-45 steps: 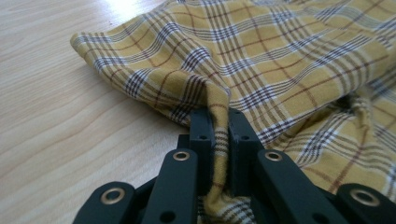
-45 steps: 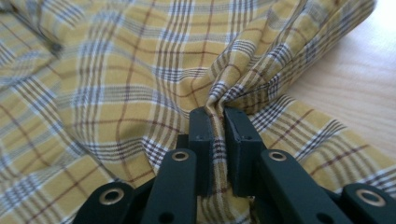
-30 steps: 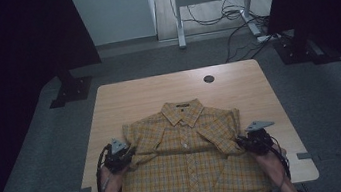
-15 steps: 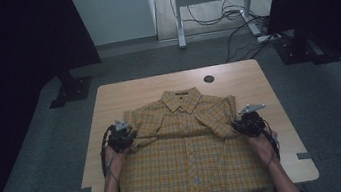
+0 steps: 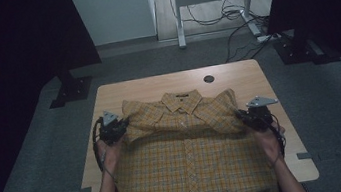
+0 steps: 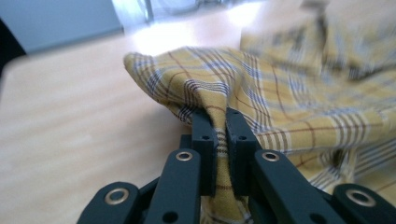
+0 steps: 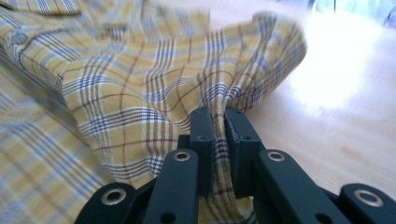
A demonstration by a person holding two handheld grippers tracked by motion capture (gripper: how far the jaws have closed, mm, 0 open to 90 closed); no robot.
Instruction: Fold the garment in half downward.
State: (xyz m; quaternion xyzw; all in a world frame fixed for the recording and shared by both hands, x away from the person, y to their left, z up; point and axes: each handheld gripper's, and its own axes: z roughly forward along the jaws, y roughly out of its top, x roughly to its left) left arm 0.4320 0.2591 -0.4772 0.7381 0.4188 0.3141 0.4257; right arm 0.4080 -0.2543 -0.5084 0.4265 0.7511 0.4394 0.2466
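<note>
From the high view I see the yellow plaid shirt (image 5: 188, 149) lying face up on the wooden table (image 5: 157, 85), collar toward the far edge, its hem reaching the near edge. My left gripper (image 5: 115, 130) sits at the shirt's left side and my right gripper (image 5: 251, 117) at its right side, each by a folded-in sleeve just below the shoulder. From up here I cannot make out the jaws themselves, just the grey three-cornered plates on top and the cables trailing back along my forearms.

The left gripper view gives me what the high one lacks: the two black jaws of the left gripper (image 6: 220, 122) stand narrow, pinching a fold of the shirt (image 6: 196, 81), and the cloth rises into a peak off the table (image 6: 70, 130). The rest of the fabric spreads away, blurred.

The right gripper view shows the same on the other side: the right gripper (image 7: 218, 122) has its jaws drawn close on a bunched fold of the shirt (image 7: 140, 98), with a button and the placket at the upper left and bare table (image 7: 336, 107) to the right.

Back in the high view, the tabletop has a round cable hole (image 5: 209, 78) near its far edge. Grey carpet (image 5: 41, 159) surrounds the table, dark panels stand on black feet at both sides, and a desk frame (image 5: 179, 19) with loose cables stands behind.
</note>
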